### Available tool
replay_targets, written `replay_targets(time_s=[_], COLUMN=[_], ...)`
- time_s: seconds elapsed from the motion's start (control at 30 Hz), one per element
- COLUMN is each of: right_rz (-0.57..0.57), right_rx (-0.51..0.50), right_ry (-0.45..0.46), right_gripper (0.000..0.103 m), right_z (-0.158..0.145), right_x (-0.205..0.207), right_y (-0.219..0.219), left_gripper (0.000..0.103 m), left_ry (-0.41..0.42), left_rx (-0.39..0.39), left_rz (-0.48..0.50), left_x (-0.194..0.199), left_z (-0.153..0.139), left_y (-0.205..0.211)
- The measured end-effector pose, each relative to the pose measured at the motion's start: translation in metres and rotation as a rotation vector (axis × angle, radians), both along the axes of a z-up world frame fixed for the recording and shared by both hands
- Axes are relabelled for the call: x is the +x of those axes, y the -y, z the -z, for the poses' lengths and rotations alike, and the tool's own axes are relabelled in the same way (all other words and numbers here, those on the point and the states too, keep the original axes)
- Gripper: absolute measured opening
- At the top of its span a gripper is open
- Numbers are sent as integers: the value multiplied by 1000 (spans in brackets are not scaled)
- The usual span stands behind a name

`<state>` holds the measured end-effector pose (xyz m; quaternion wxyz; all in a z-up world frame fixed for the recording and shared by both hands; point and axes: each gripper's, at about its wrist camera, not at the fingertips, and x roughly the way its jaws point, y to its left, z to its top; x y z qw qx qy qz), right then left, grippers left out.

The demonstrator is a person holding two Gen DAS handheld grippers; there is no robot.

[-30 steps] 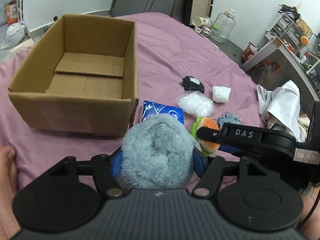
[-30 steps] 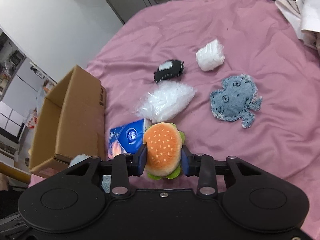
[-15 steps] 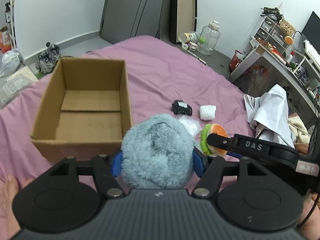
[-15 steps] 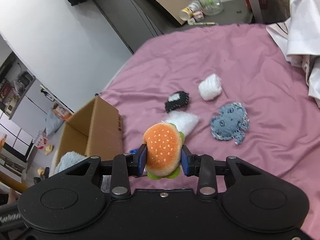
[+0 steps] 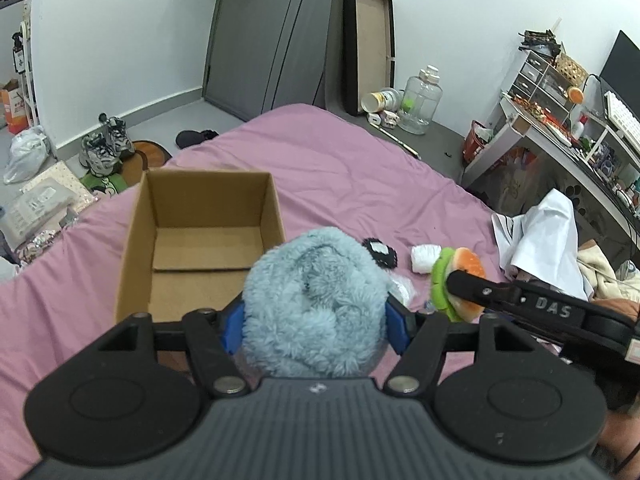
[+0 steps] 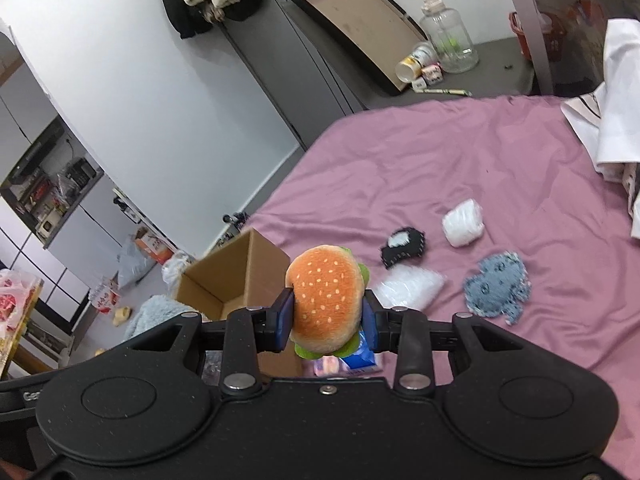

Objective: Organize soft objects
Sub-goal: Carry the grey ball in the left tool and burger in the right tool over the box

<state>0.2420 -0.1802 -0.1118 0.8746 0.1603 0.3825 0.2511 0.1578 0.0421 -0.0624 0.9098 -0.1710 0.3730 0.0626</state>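
My left gripper (image 5: 314, 322) is shut on a fluffy light-blue plush (image 5: 316, 296), held above the pink bed near the front right corner of an open cardboard box (image 5: 136, 240). My right gripper (image 6: 326, 320) is shut on a plush hamburger (image 6: 326, 296), also seen in the left wrist view (image 5: 460, 276), held high to the right of the box (image 6: 236, 276). On the bed lie a black patch (image 6: 402, 248), a white wad (image 6: 463, 222), a clear bag of white fluff (image 6: 410, 288), a denim octopus patch (image 6: 496, 288) and a blue packet (image 6: 360, 354).
The pink bedsheet (image 5: 340, 168) fills the middle. White clothing (image 5: 548, 244) lies at the bed's right edge. A desk with clutter (image 5: 560, 128) stands at right. A glass jar (image 5: 420, 106), shoes (image 5: 106, 148) and bags sit on the floor beyond the bed.
Both grippers have risen well above the bed with their plush toys still held; the box and the loose items look smaller and farther away.
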Motion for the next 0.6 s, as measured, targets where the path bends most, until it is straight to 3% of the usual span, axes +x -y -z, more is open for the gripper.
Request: replay_targets(time_s=[0.27, 0.6], right_rz=[18, 38], right_rx=[45, 65], right_ry=[42, 50], right_gripper=[34, 35], right_z=[-13, -7], right_x=[2, 9], right_y=[-8, -21], left_gripper=[66, 66], left_ry=[21, 22], left_rx=[5, 5], left_rz=[-16, -27], left_x=[6, 15], left_z=[-7, -1], left_y=[-20, -44])
